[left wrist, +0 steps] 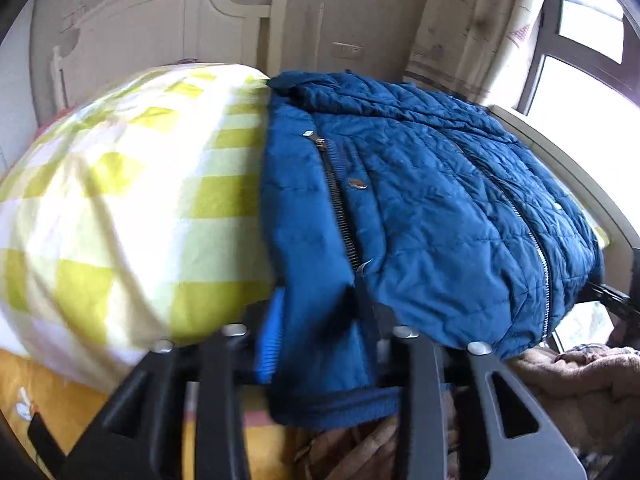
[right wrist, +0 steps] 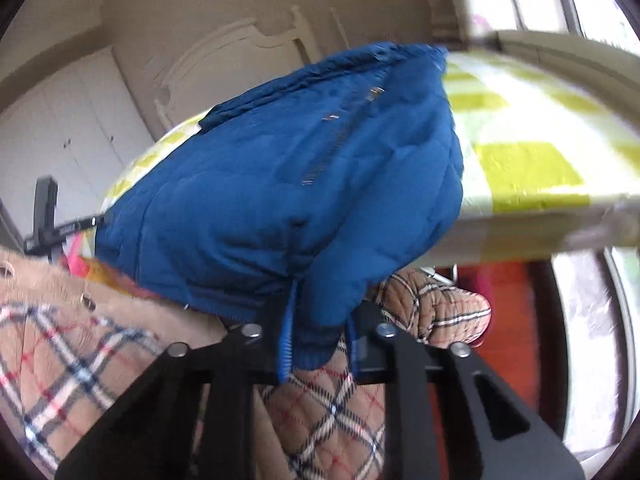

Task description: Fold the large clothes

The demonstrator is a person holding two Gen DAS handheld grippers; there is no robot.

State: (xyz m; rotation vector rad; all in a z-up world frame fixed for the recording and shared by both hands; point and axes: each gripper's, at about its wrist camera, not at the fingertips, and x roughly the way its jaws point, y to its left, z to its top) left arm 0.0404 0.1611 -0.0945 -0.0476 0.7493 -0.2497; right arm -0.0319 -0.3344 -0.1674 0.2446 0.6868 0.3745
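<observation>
A blue quilted jacket [left wrist: 432,208] lies on a bed with a yellow-green checked cover [left wrist: 132,200], zipper open, its hem hanging over the near edge. My left gripper [left wrist: 320,340] is shut on the jacket's hem at the left front panel. In the right wrist view the jacket [right wrist: 288,184] hangs over the bed's edge, and my right gripper [right wrist: 316,344] is shut on its ribbed cuff or hem corner. Both grippers' blue pads press into the fabric.
A tan coat with plaid lining [right wrist: 72,344] lies below the bed edge; it also shows in the left wrist view [left wrist: 576,376]. A white headboard [left wrist: 160,28] stands behind the bed, a window [left wrist: 592,40] to the right. A black stand [right wrist: 44,216] is at left.
</observation>
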